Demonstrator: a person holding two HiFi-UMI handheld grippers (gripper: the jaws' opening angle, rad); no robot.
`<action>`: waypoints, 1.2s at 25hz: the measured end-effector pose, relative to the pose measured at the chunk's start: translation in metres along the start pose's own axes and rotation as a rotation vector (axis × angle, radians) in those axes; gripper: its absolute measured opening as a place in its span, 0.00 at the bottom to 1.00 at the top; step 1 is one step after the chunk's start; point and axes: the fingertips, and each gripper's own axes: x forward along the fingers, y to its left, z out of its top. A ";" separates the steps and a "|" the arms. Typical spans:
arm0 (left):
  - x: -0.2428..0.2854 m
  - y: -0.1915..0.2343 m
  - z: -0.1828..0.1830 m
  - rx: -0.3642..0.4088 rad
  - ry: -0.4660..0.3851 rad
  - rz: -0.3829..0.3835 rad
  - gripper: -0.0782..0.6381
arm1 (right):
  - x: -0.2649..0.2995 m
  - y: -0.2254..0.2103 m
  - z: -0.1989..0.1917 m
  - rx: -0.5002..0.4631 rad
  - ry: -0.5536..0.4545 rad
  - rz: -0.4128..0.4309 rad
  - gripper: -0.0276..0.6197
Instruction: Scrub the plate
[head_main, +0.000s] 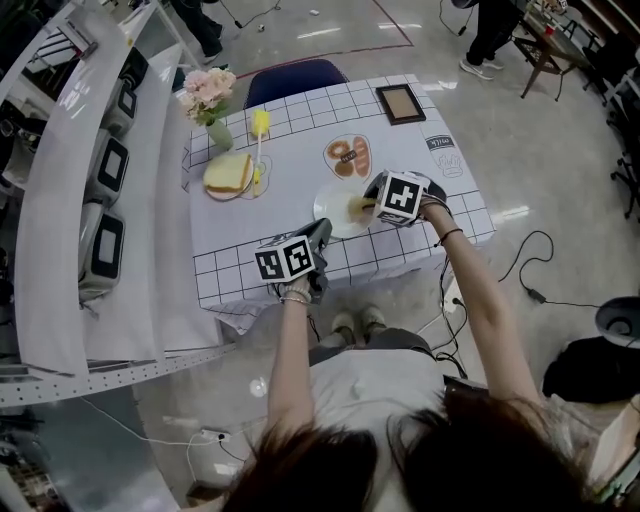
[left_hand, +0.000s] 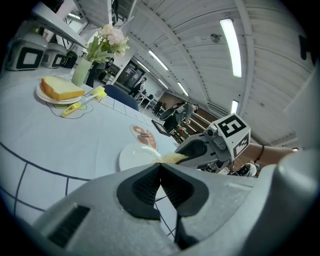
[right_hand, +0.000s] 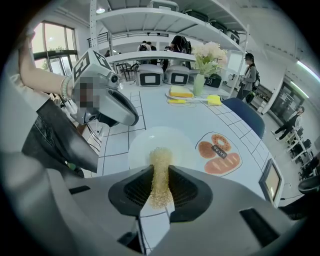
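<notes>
- The table (head_main: 290, 205) is filling the middle of the head view under a white cloth with grid lines along its edges, and a blue chair (head_main: 296, 78) is tucked in at the far side.
- The left gripper (head_main: 322, 232) is hovering over the near edge of the table, just beside the plate; in its own view the jaws are pressed together at the tips with nothing between them.
- The right gripper (right_hand: 160, 172) is reaching in from the right, its jaws clamping a yellowish mesh scrubber (right_hand: 160, 162).
- The white plate (head_main: 335, 205) is sitting on the table near the front edge, between the two grippers and just in front of a printed picture of pastries (head_main: 348, 157).
- The scrubber's free end is sticking out over the plate's middle; whether it is pressing down cannot be told.
- Far left, a slice of bread (head_main: 228, 174) is lying on its own small plate, with a vase of flowers (head_main: 208, 95) behind it and a yellow brush (head_main: 259, 130) alongside.
- A small picture frame (head_main: 400, 103) is lying at the far right.
</notes>
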 end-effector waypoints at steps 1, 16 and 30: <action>0.000 -0.001 -0.001 0.000 0.002 0.000 0.12 | 0.000 0.001 0.000 0.004 -0.004 -0.001 0.18; -0.001 -0.005 -0.008 0.020 0.031 -0.038 0.12 | 0.003 0.023 0.007 0.025 0.002 0.007 0.18; -0.008 -0.001 -0.008 0.027 0.037 -0.037 0.12 | 0.007 0.043 0.020 0.055 -0.034 0.015 0.18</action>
